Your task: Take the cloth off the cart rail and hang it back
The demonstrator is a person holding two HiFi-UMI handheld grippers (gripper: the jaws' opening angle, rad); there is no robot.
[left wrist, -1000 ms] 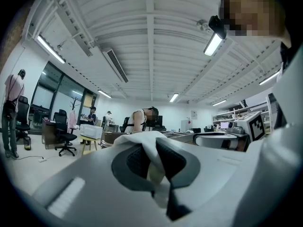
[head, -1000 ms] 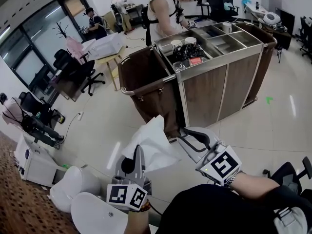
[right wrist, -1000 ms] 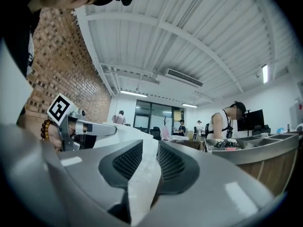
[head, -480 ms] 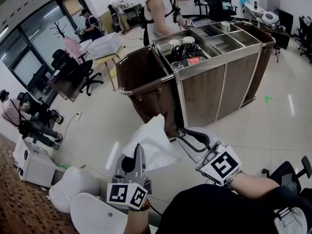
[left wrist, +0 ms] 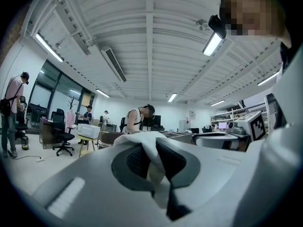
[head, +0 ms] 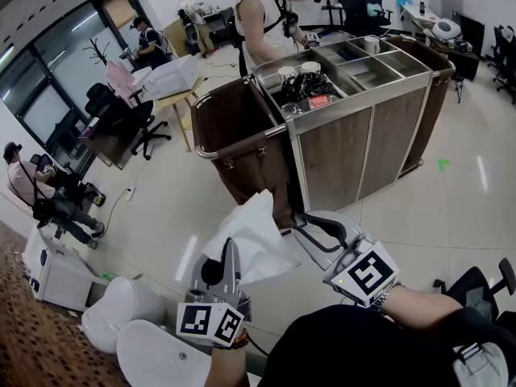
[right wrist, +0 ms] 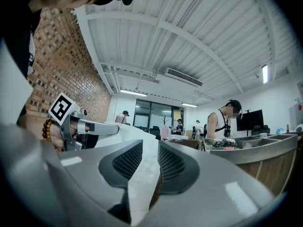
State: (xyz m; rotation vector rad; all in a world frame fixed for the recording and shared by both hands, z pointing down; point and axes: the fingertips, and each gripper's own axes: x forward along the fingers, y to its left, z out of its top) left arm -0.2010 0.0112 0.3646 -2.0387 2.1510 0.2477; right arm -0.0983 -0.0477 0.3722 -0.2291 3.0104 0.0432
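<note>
1. Housekeeping cart point(head: 363, 127): stands ahead of the operator on the tiled floor, with its tray top facing up. A brown linen bag point(head: 242, 168) hangs on its left end.

2. Cart rail point(head: 242, 142): a chrome bar that frames the mouth of the bag. In the head view its near side runs roughly left to right, rising slightly toward the cart body, and it curves away at the left corner. The rail is bare, with no cloth on it.

3. Cloth point(head: 254, 240): white, off the rail, and held low and close to the operator. It spans both grippers, and a loose peak stands up above the left one.

4. Left gripper point(head: 226, 256): jaws are closed tight on a fold of the cloth, which bulges out above the pads in the left gripper view.

5. Right gripper point(head: 300, 228): jaws are clamped on a thicker band of the cloth, which fills the gap between the pads in the right gripper view.

6. Governing relation: the rail lies forward of and above both grippers, well apart from them. The held span runs left to right, roughly parallel to the rail's near side. The left gripper sits below the middle of the rail, and the right gripper sits below the end at the cart body. Neither is clearly nearer.

7. Judgement: rehanging calls for carrying both grippers forward together, lifting the span over the bar and lowering it so that it drapes on both sides.
</note>
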